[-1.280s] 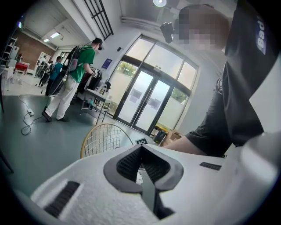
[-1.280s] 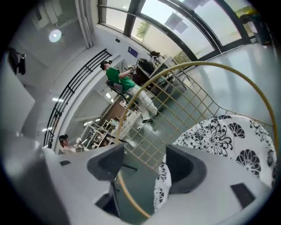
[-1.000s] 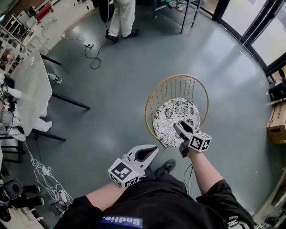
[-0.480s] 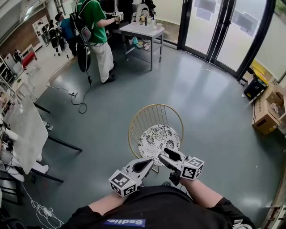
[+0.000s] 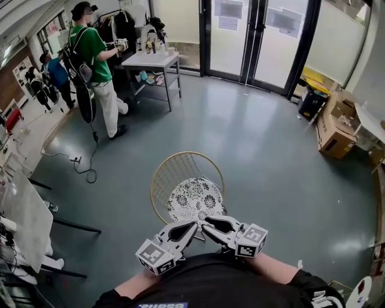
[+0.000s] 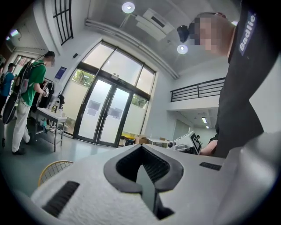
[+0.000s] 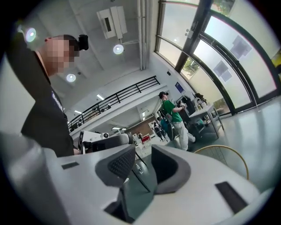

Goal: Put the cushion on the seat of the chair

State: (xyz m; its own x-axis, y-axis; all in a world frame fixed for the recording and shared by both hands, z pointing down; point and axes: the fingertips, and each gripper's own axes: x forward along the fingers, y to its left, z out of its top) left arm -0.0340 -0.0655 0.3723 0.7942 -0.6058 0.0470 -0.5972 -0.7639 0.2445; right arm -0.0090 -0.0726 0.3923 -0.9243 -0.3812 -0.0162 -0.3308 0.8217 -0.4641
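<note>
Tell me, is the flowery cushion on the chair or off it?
On. The patterned cushion lies flat on the seat of the gold wire chair, inside its curved back.

Ahead of you a wall of dark-framed glass doors lets daylight onto the smooth grey floor. Cardboard boxes are stacked at its right end, and at its left a person in green stands by a white table with a lower shelf. To your left a cable trails over the floor near a second white table, and overhead round ceiling lights shine above a railed balcony.
</note>
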